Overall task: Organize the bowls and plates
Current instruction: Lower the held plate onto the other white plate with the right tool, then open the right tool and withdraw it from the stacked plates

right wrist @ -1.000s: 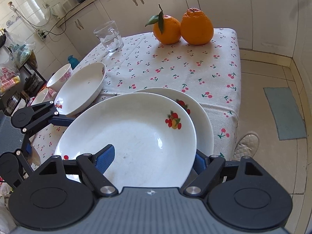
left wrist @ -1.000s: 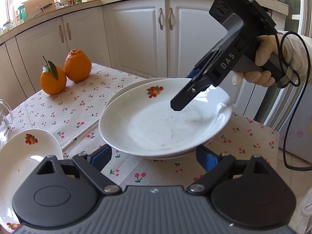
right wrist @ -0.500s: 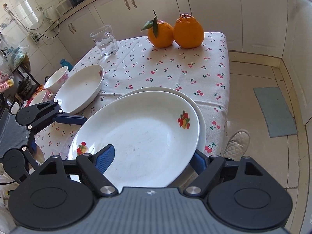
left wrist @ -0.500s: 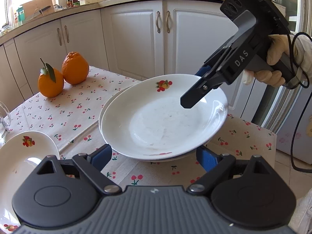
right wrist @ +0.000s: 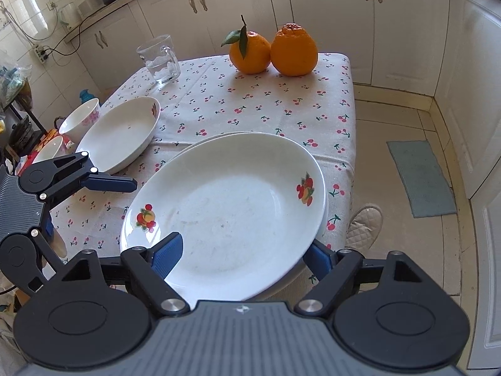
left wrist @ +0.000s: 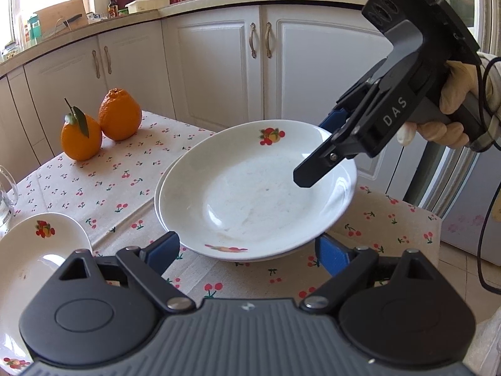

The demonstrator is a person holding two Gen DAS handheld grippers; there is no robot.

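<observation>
Stacking state: top plate (right wrist: 231,206) sits nested on a second plate (left wrist: 160,188) at the table's (right wrist: 250,106) near edge, both empty. Right gripper (right wrist: 241,255) straddles the top plate's rim, one blue pad over the inside, one under the edge; can't tell if it's clamped or loose. Left gripper (left wrist: 247,252) is released, fingers either side of the stack, not touching. Third plate (right wrist: 116,134) empty, well apart; patterned bowl (right wrist: 82,119) beside it. Glass mug (right wrist: 159,59) and two oranges (right wrist: 272,51) on the far side.
</observation>
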